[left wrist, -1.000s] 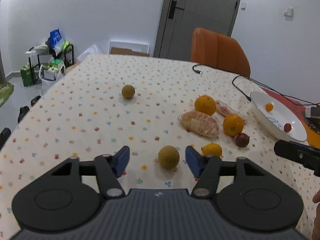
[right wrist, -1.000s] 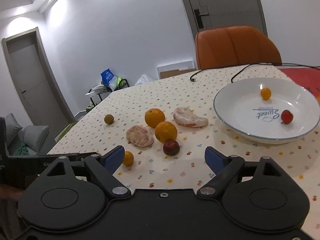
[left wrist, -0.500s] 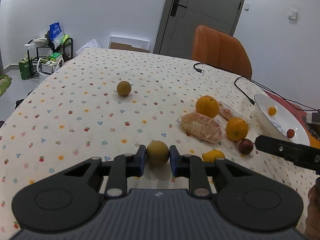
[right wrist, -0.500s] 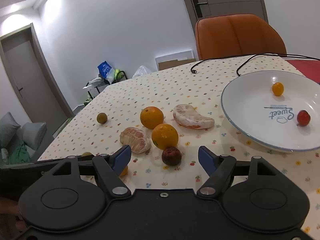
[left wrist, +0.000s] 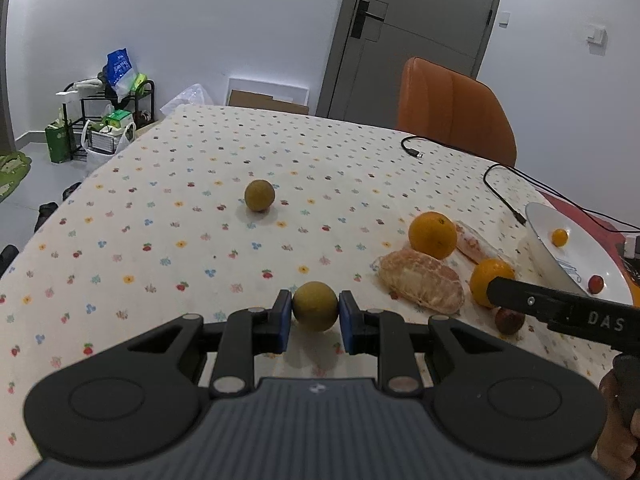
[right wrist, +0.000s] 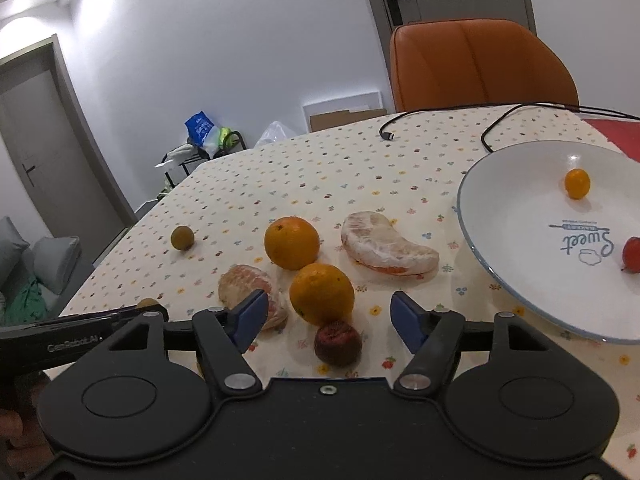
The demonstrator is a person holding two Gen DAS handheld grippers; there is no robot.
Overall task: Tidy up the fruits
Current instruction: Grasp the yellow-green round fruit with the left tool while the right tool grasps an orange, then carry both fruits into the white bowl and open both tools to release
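Left wrist view shows my left gripper (left wrist: 315,315) closed on a small olive-brown fruit (left wrist: 315,312), both blue pads pressed against its sides; whether it has cleared the tablecloth (left wrist: 160,240) I cannot tell. My right gripper (right wrist: 327,316) is spread wide with nothing in it, and a dark red fruit (right wrist: 338,343) lies between and just short of its fingers.

As I judge it, the sorting has barely begun. The white plate (right wrist: 520,216) at the right holds only 2 pieces: a small orange fruit (right wrist: 577,183) and a small red fruit (right wrist: 632,254), well apart from each other. Everything else is on the cloth: 2 oranges, the far one (right wrist: 292,242) and the near one (right wrist: 322,294), close together; a peeled segment (right wrist: 386,249) just beside the plate's rim; another peeled piece (right wrist: 248,288) partly behind my right gripper's left finger; the dark red fruit near the near orange; and a second olive-brown fruit (left wrist: 259,195) alone, well apart toward the far side of the table.

So 2 fruits look placed, 1 is in my grip, and at least 6 more wait, assuming the plate is where they all go
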